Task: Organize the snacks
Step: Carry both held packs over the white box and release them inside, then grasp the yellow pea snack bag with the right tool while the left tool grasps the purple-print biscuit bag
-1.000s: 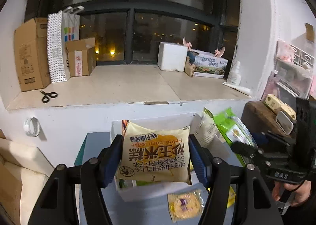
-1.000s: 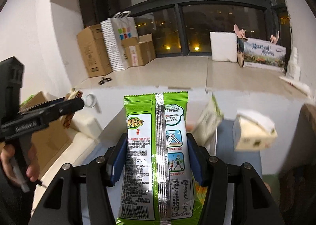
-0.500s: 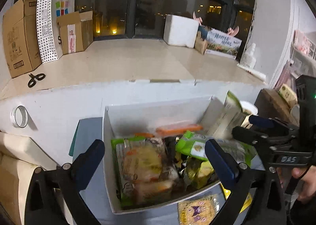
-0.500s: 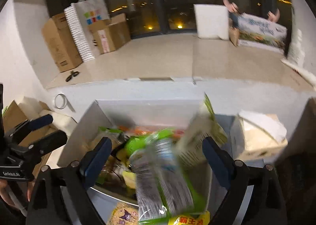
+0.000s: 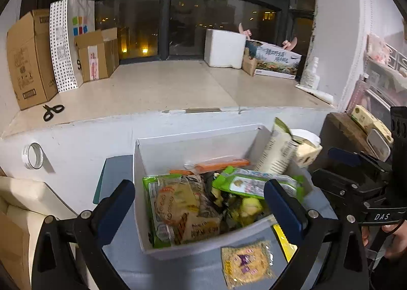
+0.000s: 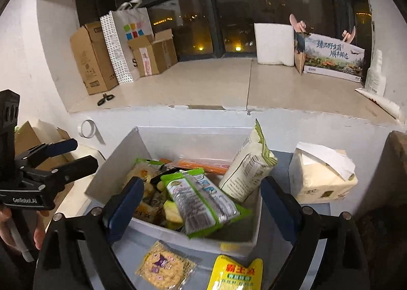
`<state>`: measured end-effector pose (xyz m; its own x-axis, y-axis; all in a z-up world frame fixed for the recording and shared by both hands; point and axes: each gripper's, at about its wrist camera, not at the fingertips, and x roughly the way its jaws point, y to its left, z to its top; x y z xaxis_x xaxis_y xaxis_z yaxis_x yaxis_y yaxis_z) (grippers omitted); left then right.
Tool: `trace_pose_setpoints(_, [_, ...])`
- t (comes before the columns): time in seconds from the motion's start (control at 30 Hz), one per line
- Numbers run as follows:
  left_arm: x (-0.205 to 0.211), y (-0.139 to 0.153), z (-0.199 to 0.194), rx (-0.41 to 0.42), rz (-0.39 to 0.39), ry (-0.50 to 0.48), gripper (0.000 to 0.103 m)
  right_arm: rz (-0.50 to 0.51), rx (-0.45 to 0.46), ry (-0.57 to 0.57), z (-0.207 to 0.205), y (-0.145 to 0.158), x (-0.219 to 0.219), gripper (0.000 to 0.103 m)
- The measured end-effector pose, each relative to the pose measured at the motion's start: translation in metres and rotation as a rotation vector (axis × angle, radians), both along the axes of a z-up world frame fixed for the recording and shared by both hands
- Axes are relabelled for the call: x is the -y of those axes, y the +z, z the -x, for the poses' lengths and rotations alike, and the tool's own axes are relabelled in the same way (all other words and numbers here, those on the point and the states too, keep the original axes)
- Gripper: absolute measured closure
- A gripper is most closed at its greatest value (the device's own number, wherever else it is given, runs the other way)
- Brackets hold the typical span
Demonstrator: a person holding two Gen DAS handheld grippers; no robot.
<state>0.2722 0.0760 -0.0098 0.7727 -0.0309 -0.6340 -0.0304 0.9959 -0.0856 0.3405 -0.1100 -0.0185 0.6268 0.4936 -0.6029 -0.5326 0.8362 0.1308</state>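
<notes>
A white box [image 5: 142, 162] on the grey table holds several snack packets. A yellow cake packet [image 5: 183, 211] lies at its left, and a green packet [image 5: 254, 184] [image 6: 203, 201] lies on top at the right. A cream bag [image 6: 248, 167] leans in the far right corner, behind an orange packet [image 5: 218, 164]. My left gripper [image 5: 198, 203] is open and empty over the box's near-left part. My right gripper [image 6: 202, 195] is open and empty over the near-right part. A small cracker packet [image 6: 165, 267] and a yellow packet [image 6: 236, 274] lie on the table before the box.
A tissue pack [image 6: 320, 175] stands right of the box. A tape roll [image 5: 31, 156] hangs on the white wall behind. On the ledge above sit cardboard boxes [image 5: 28, 55], scissors [image 5: 52, 111] and a foam box [image 5: 223, 48]. A person's hand [image 5: 391, 241] holds the right gripper.
Both grippers opened and let go of their packets. The yellow cake packet and the green packet now lie in the white box. Both views tilted down toward the box.
</notes>
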Motion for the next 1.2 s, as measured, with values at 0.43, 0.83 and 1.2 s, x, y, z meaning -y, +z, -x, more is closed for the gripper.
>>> trace_pose_setpoints(0.43, [0.029,0.019,0.124,0.096,0.088,-0.119,0.0,-0.109,0.073,0.029,0.124,-0.005,0.066,0.0])
trace_pose_setpoints(0.83, [0.048,-0.027,0.185,0.073,0.067,-0.146,0.0,0.036,-0.144,-0.116,0.128,-0.116,0.087,0.0])
trace_pose_setpoints(1.2, [0.043,-0.05,0.186,0.008,0.083,-0.11,0.0,0.209,-0.21,-0.164,0.044,-0.163,0.041,0.0])
